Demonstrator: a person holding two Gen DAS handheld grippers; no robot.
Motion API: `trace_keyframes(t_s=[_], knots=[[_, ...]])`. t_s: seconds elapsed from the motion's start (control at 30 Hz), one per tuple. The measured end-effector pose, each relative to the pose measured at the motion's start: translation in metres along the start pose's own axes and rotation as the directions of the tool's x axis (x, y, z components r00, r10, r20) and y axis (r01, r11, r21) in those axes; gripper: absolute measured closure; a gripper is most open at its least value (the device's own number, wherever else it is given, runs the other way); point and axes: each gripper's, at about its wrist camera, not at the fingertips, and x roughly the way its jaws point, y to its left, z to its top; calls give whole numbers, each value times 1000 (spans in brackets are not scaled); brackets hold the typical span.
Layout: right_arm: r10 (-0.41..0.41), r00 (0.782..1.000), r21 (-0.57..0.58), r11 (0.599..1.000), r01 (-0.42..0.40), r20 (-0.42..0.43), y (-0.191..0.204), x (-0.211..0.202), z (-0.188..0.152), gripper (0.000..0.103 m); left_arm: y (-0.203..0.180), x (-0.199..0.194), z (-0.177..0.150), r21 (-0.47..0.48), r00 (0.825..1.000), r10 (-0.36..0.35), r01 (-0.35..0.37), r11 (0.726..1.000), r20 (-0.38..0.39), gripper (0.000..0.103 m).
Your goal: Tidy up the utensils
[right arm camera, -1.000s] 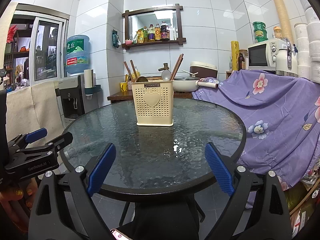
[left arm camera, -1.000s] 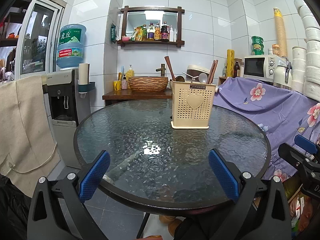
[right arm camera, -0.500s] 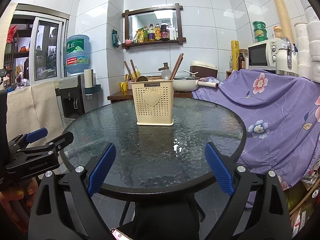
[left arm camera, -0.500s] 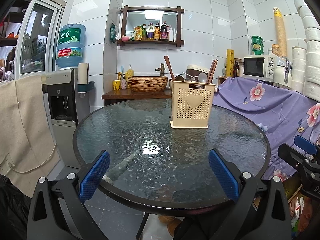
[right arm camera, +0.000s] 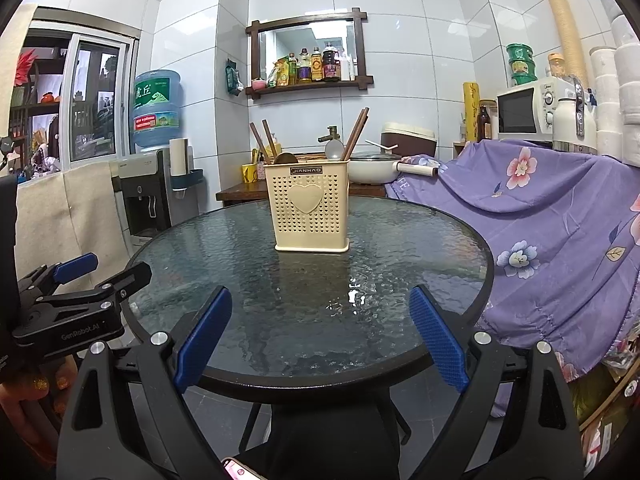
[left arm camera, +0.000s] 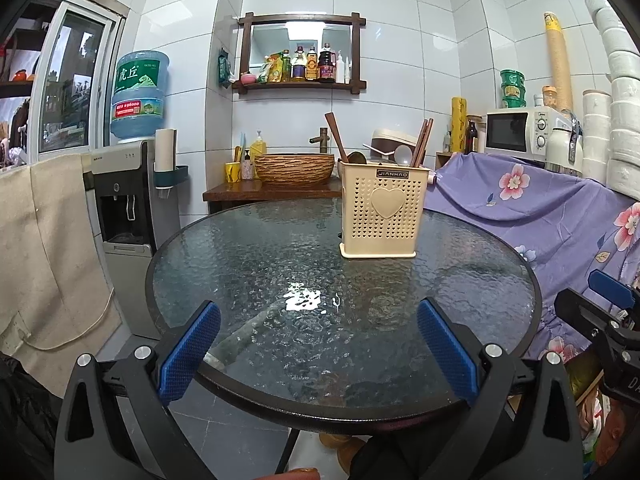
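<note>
A cream perforated utensil holder with a heart on its front stands upright on the round glass table. Wooden spoons, a metal spoon and brown chopsticks stick out of its top. My left gripper hangs open over the table's near edge, holding nothing. My right gripper is open too, at the near edge and well short of the holder. Each gripper also shows at the side of the other's view: the left gripper, the right gripper.
A water dispenser stands left of the table. Behind it are a wooden counter with a woven basin and a white pot. Purple floral cloth covers furniture on the right, with a microwave above. A hand holds the left gripper.
Both views have barely shifted; the holder sits a touch lower in the left wrist view. Both grippers stay open and hold nothing.
</note>
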Motion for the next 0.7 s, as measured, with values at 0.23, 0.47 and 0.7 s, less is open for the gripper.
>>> trace_keyframes(t_s=[0.23,0.47,0.7], knots=[[-1,1000,8,1000,1,-6,-2,0,-1,14,-1,0,0,3,1000,0,0,1000,-6,6],[0,1000,9,1000,0,-8,-2,1,-2,14,-1,0,0,3,1000,0,0,1000,-5,6],[2,1000,12,1000,-2,-9,-4,1,-2,14,-1,0,0,1,1000,0,0,1000,-8,6]])
